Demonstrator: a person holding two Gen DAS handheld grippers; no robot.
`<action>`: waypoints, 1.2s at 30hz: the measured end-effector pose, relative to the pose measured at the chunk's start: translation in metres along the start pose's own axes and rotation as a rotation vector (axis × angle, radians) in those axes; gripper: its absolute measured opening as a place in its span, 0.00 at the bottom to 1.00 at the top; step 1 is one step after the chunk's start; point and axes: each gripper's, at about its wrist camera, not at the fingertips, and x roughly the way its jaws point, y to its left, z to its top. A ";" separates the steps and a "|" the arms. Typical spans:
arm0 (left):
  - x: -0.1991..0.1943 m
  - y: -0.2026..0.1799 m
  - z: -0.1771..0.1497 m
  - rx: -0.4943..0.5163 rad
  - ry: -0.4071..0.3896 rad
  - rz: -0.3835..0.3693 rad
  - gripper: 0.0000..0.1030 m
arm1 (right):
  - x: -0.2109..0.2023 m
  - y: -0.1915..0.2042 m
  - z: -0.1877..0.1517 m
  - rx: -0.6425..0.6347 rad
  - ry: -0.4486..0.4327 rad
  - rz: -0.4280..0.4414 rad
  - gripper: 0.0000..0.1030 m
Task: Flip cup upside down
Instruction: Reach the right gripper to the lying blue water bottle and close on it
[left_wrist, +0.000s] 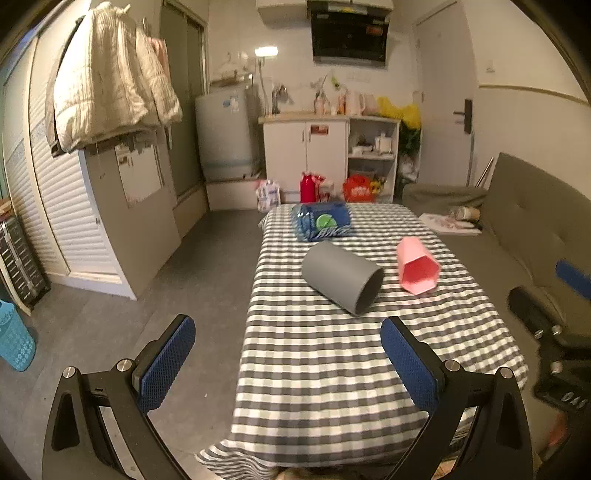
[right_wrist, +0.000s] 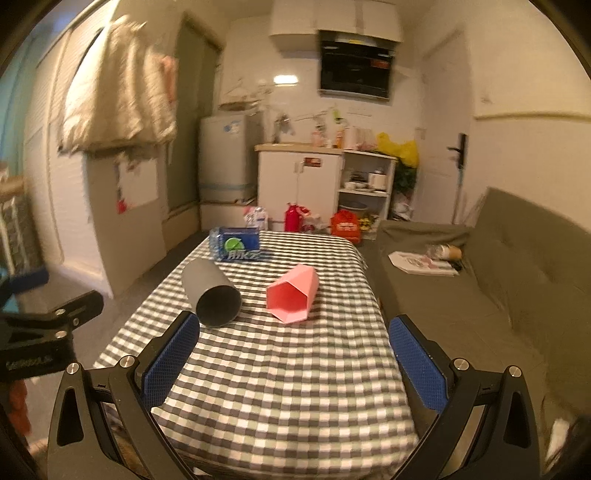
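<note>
A grey round cup (left_wrist: 341, 277) (right_wrist: 211, 291) lies on its side on the checked tablecloth (left_wrist: 325, 369) (right_wrist: 288, 376), mouth toward me. A pink hexagonal cup (left_wrist: 417, 270) (right_wrist: 292, 293) lies on its side to its right, mouth also toward me. My left gripper (left_wrist: 288, 354) is open and empty, held above the table's near left edge, short of both cups. My right gripper (right_wrist: 293, 350) is open and empty, above the near part of the table, just short of the two cups. Each gripper shows at the edge of the other's view.
A blue packet (left_wrist: 321, 221) (right_wrist: 238, 243) lies at the table's far end. A grey sofa (right_wrist: 498, 280) runs along the right with papers (right_wrist: 424, 264) on it. Cabinets (left_wrist: 328, 155), a small fridge (left_wrist: 225, 129) and floor clutter stand beyond. A teal basket (left_wrist: 14, 339) sits at far left.
</note>
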 end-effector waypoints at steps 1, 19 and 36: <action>0.003 0.004 0.004 -0.010 0.009 -0.006 1.00 | 0.003 0.000 0.008 -0.020 -0.001 0.016 1.00; 0.164 0.068 0.089 -0.051 0.224 0.092 1.00 | 0.229 0.055 0.152 -0.490 0.237 0.296 1.00; 0.288 0.078 0.113 -0.097 0.282 0.114 1.00 | 0.406 0.135 0.108 -0.975 0.498 0.457 0.98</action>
